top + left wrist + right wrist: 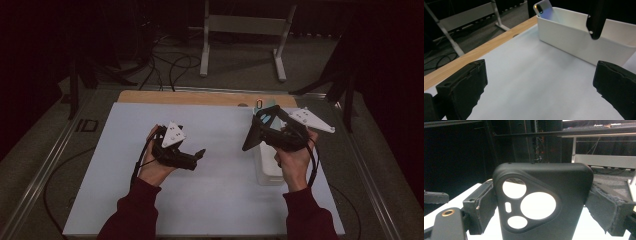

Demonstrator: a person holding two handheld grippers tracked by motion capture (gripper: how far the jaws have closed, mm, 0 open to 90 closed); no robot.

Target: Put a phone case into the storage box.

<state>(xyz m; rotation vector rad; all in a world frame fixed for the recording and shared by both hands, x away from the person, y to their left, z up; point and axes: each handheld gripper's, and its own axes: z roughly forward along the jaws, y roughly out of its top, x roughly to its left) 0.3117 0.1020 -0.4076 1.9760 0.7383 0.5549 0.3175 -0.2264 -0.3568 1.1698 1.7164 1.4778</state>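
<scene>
My right gripper point(267, 131) is shut on a black phone case point(541, 202) with round camera cut-outs, its jaws pressing the case's two sides. The case point(251, 135) hangs tilted over the near-left side of a white bin point(268, 172) on the table's right. In the left gripper view the case point(596, 20) dangles above the bin point(579, 42), and a phone point(544, 10) leans upright inside the bin's far end. My left gripper point(199, 154) hovers over the white table top point(215, 190) left of the bin; its jaws point(539, 87) stand wide open with nothing between them.
A wooden strip point(200, 97) runs along the table's far edge. Beyond it on the floor are a grey metal stand point(240, 30), black cables point(165, 65) and dark tripod legs point(345, 85). A metal rail point(45, 170) borders the table's left side.
</scene>
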